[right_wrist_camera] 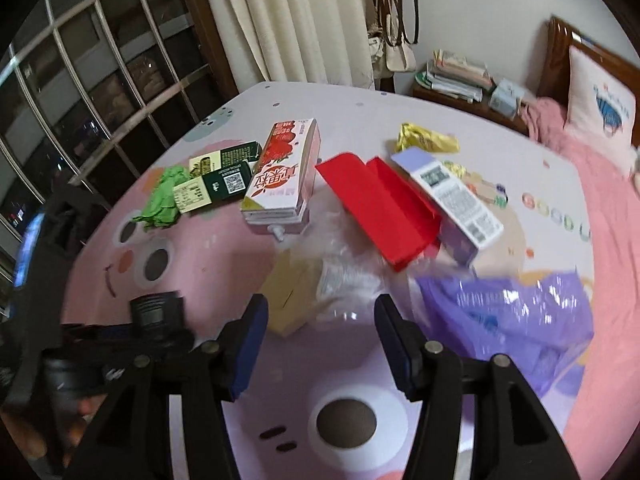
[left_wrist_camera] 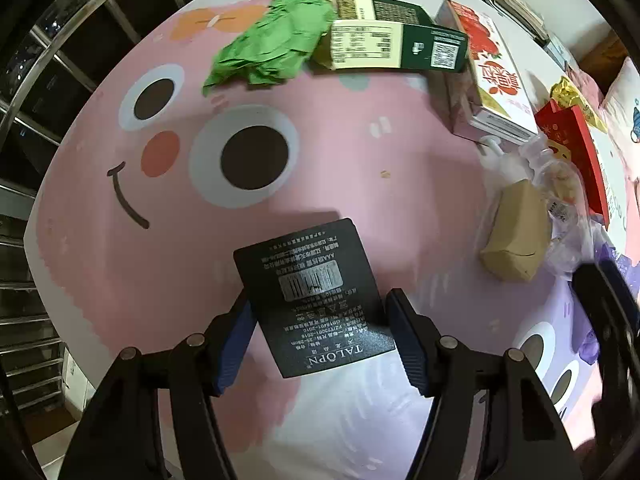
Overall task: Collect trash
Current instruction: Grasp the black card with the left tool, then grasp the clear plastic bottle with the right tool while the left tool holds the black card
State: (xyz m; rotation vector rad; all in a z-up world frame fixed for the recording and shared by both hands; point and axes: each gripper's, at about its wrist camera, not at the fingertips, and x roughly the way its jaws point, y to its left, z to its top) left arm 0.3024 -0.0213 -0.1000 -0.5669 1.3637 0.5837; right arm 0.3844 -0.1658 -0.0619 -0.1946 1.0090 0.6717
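Two grippers are shown over a cartoon-printed pink bedspread [left_wrist_camera: 340, 152] strewn with trash. The left gripper [left_wrist_camera: 320, 336], pointing straight down, has a black card [left_wrist_camera: 312, 296] between its blue pads; the left pad appears to touch the card's edge, while a firm grip cannot be confirmed. The card reads "TALOPN" above a barcode, seen upside down. The right gripper [right_wrist_camera: 318, 344] is held with jaws apart and empty, beside a purple bag [right_wrist_camera: 512, 312] lying crumpled on the bedspread.

Little collection is judged done: nothing can be seen inside the bag, though blur obscures it. Still loose are green paper [left_wrist_camera: 272, 48], two dark green boxes [left_wrist_camera: 400, 44] bearing a QR code and nutrition table, a red-and-white carton [left_wrist_camera: 496, 76] with Chinese characters, a tan packet [left_wrist_camera: 516, 236], clear film [right_wrist_camera: 344, 276], a red box [right_wrist_camera: 380, 204], a lilac box [right_wrist_camera: 456, 200] and a gold wrapper [right_wrist_camera: 424, 140].
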